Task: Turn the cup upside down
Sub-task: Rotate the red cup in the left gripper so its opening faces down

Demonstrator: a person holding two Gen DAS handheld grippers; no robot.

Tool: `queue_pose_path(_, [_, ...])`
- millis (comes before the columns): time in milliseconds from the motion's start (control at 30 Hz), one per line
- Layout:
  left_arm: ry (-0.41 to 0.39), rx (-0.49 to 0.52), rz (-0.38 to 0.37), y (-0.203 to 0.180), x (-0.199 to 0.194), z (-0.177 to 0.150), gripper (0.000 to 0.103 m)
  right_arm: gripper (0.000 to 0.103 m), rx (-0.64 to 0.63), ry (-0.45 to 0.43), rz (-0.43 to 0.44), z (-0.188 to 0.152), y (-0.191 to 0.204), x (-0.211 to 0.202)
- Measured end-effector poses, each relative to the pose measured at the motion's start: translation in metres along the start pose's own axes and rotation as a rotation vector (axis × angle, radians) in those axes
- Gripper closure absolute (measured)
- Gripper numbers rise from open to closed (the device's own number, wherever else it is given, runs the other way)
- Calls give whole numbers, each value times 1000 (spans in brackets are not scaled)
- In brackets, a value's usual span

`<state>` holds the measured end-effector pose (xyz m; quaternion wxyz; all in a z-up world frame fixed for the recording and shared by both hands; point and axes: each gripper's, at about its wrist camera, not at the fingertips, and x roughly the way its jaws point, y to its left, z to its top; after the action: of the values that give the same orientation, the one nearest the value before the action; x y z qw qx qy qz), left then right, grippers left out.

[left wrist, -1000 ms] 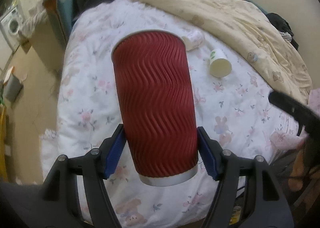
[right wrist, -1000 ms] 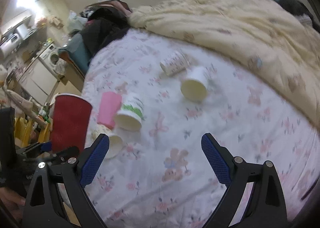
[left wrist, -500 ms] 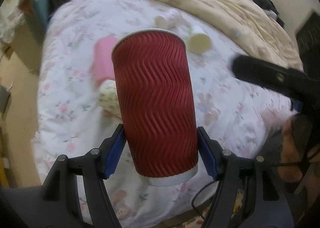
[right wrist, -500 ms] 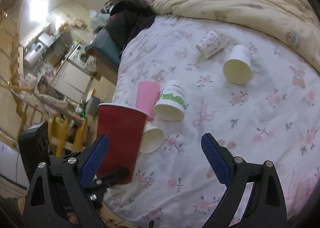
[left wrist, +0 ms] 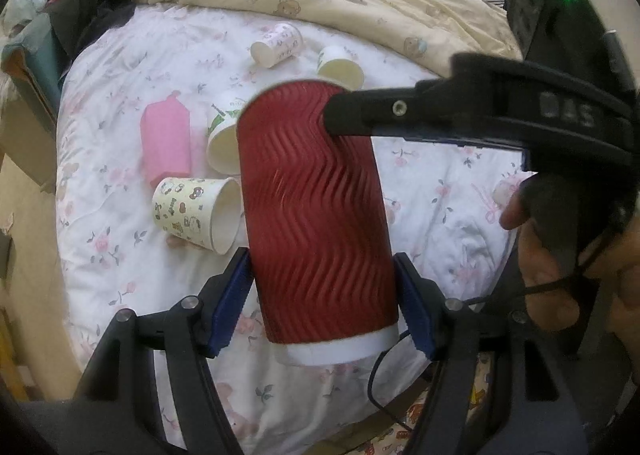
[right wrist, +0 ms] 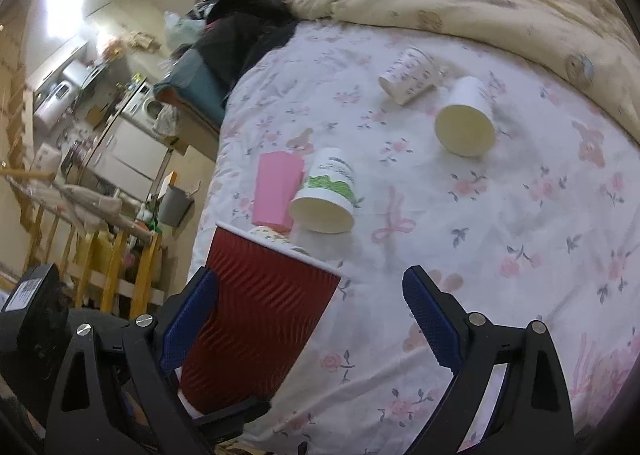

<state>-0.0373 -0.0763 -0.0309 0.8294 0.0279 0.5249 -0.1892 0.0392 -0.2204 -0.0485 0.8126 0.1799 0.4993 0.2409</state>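
Two hand-held grippers: both are by the red cup (left wrist: 316, 211), which is up in the air over the near edge of the bed (left wrist: 432, 183).
Left hand-held gripper (left wrist: 324, 309): its blue pads pinch the red cup near the white bottom.
Right hand-held gripper (right wrist: 312, 319): spread wide and holding nothing. The red cup (right wrist: 256, 319) sits just inside its left pad, close to touching.
Red cup: it stands almost straight, mouth up and away from the left camera. I cannot see inside it.
Step now: I think this is a hand-over. The cup is lifted but not turned yet, and the right one looks set to take it near the top.
Next move: the right pads need to slide around the cup, one on each side, and squeeze softly. Paper bends, so a hard squeeze could squash it. Then one wrist can roll so the mouth points down at the bed.
Other cups past the red cup: a pink cup (right wrist: 276, 189), a green-print cup (right wrist: 326, 199), a cartoon cup (left wrist: 196, 213), a plain cup (right wrist: 466, 123) and a small flowery cup (right wrist: 408, 75) all lie on their sides.
What is in them: the ones with mouths facing us look empty.
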Motion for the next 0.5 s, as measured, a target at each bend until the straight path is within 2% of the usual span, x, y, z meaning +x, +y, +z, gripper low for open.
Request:
queue_pose_path(167, [-32, -11, -14, 3, -6, 2, 38, 7, 32, 7, -23, 1, -9, 1])
queue_pose_path(500, [-71, -42, -1, 12, -14, 6, 39, 7, 53, 74, -70, -4, -18, 14])
